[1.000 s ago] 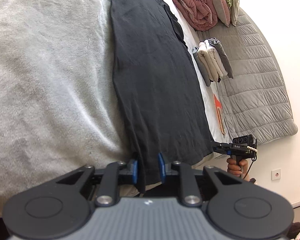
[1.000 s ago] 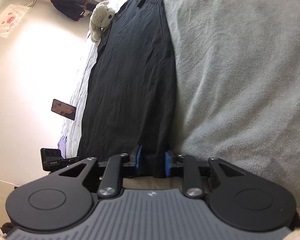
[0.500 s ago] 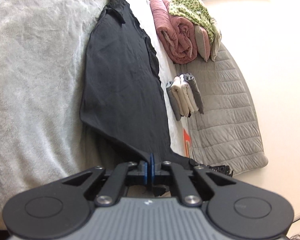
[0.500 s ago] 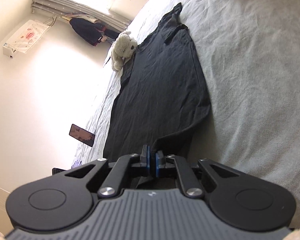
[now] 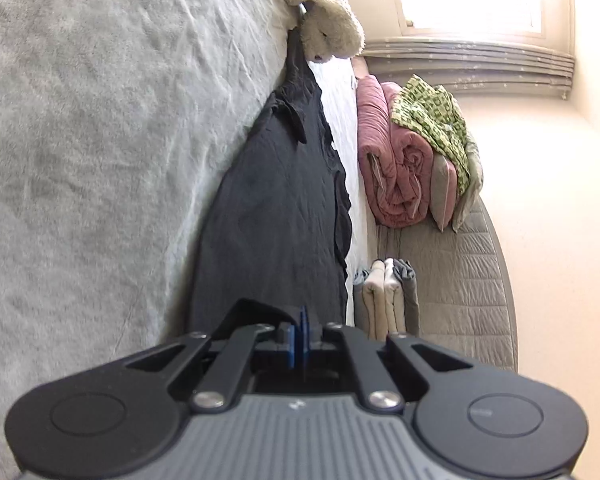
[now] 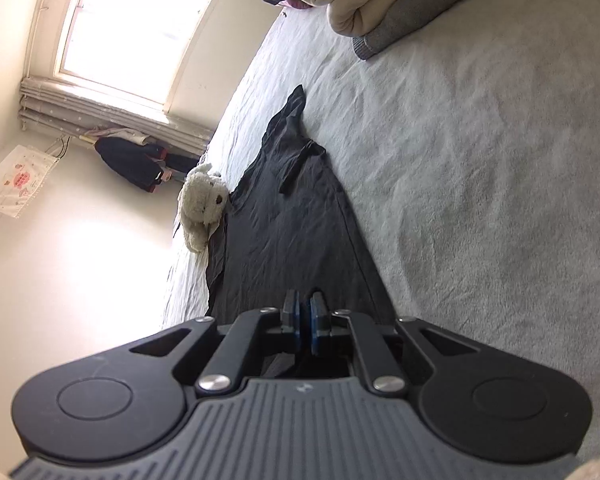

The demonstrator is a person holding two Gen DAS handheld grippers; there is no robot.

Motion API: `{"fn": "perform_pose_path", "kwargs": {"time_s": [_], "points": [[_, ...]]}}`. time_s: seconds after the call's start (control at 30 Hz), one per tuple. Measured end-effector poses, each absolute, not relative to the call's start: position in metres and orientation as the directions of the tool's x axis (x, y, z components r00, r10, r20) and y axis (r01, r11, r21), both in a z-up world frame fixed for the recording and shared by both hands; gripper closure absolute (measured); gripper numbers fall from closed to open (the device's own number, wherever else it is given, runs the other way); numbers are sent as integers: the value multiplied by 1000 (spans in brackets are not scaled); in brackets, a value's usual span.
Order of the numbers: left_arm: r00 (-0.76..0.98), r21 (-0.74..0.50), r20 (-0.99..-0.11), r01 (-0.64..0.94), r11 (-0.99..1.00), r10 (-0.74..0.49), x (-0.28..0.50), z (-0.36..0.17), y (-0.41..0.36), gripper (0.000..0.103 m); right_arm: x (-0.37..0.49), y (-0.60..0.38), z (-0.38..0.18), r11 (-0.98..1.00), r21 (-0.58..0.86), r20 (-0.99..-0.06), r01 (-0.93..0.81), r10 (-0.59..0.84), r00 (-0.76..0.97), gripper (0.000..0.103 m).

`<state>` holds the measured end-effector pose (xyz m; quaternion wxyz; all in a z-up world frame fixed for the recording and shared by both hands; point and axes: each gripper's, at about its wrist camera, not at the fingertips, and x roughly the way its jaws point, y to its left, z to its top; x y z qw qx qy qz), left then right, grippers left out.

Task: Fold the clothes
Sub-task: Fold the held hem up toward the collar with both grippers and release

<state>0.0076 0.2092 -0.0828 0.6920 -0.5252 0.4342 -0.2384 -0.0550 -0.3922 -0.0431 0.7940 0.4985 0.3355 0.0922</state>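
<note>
A black shirt (image 5: 276,216) lies flat along the grey blanket (image 5: 80,168), collar end far from me. My left gripper (image 5: 299,320) is shut on the shirt's near hem, which curls up over the fingers. In the right wrist view the same black shirt (image 6: 296,232) stretches away toward its collar. My right gripper (image 6: 305,312) is shut on the other near hem corner, cloth pinched between the blue pads (image 6: 317,320).
A plush toy (image 5: 328,20) sits beyond the collar, also in the right wrist view (image 6: 202,206). A stack of folded clothes (image 5: 386,296) lies on a quilted grey pad (image 5: 468,280). A rolled pink quilt (image 5: 392,168) and green patterned cloth (image 5: 436,124) lie behind it.
Both grippers closed on the shirt's near hem and carried it forward toward the collar. The views tilted up, showing the window and plush toy.
</note>
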Motion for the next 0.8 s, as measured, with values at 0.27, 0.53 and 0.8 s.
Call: {"fn": "perform_pose_path", "kwargs": {"time_s": [0.27,0.53,0.8], "points": [[563,-929,-368,-186,321,-740,24,-111,212,99,-39,-398,-87,398,881,-426,256,434,793,89],[623,-940,-338,-181,290,-706,20,-100,218,81,-36,-401,-76,353,896,-408,269,419,811,87],[695,-833,-423,-46,551,-582,6,-53,210,69,-47,-368,-30,659,728,-500,188,323,804,64]]}}
